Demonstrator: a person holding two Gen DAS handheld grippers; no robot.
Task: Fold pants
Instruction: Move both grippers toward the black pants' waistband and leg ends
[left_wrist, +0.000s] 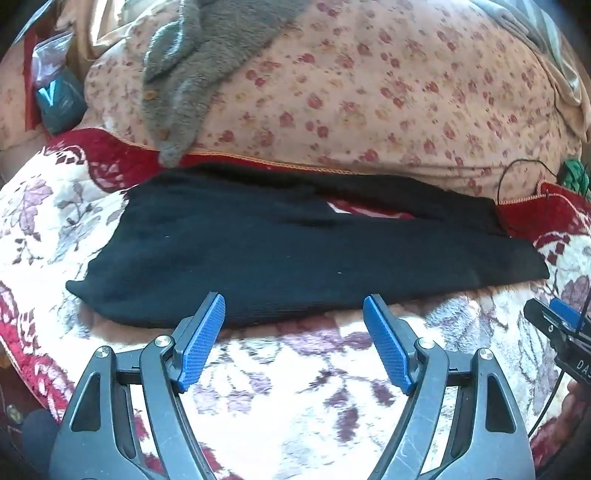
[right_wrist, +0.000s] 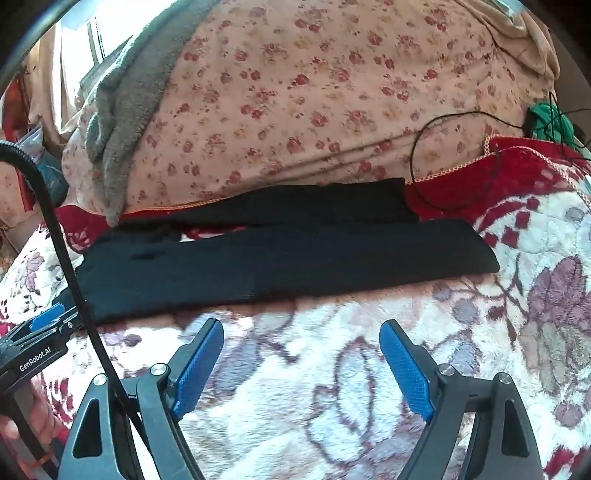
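Observation:
The black pants (left_wrist: 280, 254) lie flat across a floral fleece blanket (left_wrist: 280, 387), legs side by side and running to the right, with a narrow gap between them. My left gripper (left_wrist: 293, 304) is open and empty, its tips just at the pants' near edge. The right wrist view shows the same pants (right_wrist: 288, 254) with the leg ends at the right. My right gripper (right_wrist: 301, 330) is open and empty, a little short of the near leg's edge. Each gripper shows at the edge of the other's view, the right one (left_wrist: 557, 321) and the left one (right_wrist: 40, 332).
A big flowered pink duvet (left_wrist: 369, 92) bulges right behind the pants, with a grey fleece garment (left_wrist: 192, 66) draped over it. A thin black cable (right_wrist: 424, 155) loops over the blanket's red border at the right. A green bundle (right_wrist: 546, 118) lies at the far right.

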